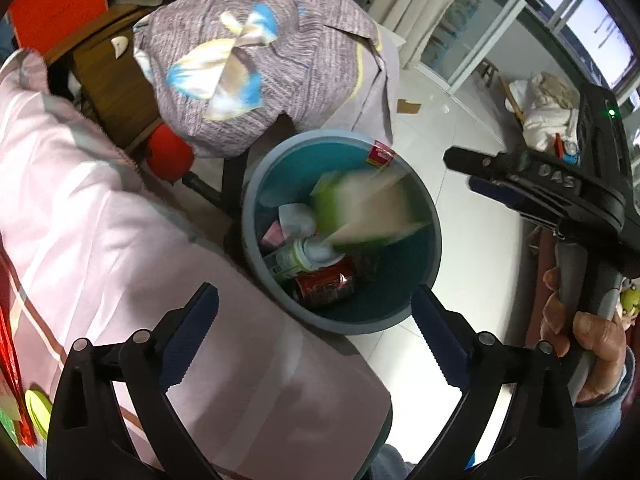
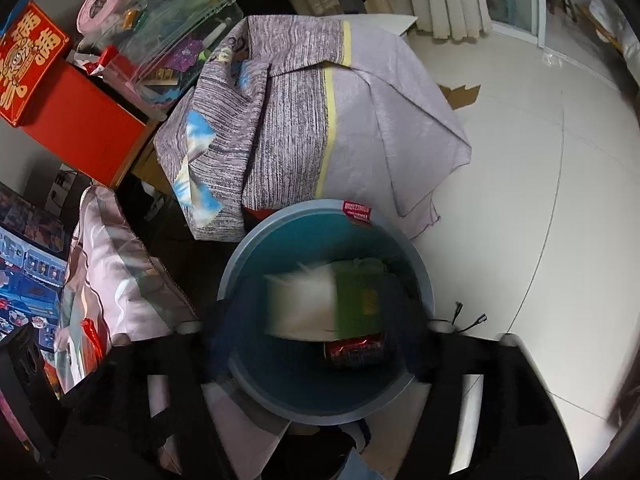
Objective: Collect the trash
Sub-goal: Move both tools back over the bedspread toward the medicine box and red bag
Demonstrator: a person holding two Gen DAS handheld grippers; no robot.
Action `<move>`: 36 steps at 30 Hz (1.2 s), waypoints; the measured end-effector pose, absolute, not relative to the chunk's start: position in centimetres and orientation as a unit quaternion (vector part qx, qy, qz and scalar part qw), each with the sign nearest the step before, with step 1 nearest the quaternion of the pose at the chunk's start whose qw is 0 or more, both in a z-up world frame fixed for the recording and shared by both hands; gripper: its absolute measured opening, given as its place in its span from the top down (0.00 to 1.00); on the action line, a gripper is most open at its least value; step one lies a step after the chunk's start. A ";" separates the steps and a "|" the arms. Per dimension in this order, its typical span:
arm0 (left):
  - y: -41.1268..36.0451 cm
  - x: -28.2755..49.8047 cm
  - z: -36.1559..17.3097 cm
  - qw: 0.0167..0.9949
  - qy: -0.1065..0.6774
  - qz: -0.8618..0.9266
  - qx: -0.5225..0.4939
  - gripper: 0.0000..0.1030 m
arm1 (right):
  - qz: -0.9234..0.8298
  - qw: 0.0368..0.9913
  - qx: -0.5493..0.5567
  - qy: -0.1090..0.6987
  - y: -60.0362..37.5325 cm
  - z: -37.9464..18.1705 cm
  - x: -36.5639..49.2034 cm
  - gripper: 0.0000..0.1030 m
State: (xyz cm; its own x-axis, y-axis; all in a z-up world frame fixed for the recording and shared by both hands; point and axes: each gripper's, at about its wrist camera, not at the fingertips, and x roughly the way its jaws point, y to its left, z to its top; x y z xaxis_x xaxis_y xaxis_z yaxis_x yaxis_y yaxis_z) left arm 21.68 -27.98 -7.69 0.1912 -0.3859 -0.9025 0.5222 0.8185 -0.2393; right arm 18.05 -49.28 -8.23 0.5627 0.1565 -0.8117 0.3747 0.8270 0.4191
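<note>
Soft daylight is coming in from the windows (image 1: pixel 600 32) at upper right, glaring off the pale floor tiles (image 1: pixel 460 216). The green-and-white carton (image 1: pixel 360 208) over the blue bin (image 1: pixel 434 248) is smearing with motion blur. Fisheye distortion is bending both views, with corners darkening.

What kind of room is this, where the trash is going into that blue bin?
Most likely a lived-in bedroom or home living space: a pink quilt beside the blue bin, a folded grey bedcover behind it, and a clear box of craft odds and ends on a red cabinet.
</note>
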 end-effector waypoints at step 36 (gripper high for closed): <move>-10.5 16.6 -3.7 0.826 0.523 -0.210 -0.029 0.04 | 0.006 0.820 0.220 0.529 -34.2 -5.0 17.2 0.25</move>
State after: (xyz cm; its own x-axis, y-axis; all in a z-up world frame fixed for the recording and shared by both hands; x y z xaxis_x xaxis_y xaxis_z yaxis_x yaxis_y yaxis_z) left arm 16.62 -10.52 -3.73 0.3653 -0.3776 -0.8509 0.3177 0.9097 -0.2673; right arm 17.22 -34.24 -5.04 0.4407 0.2424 -0.8643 0.2238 0.9028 0.3673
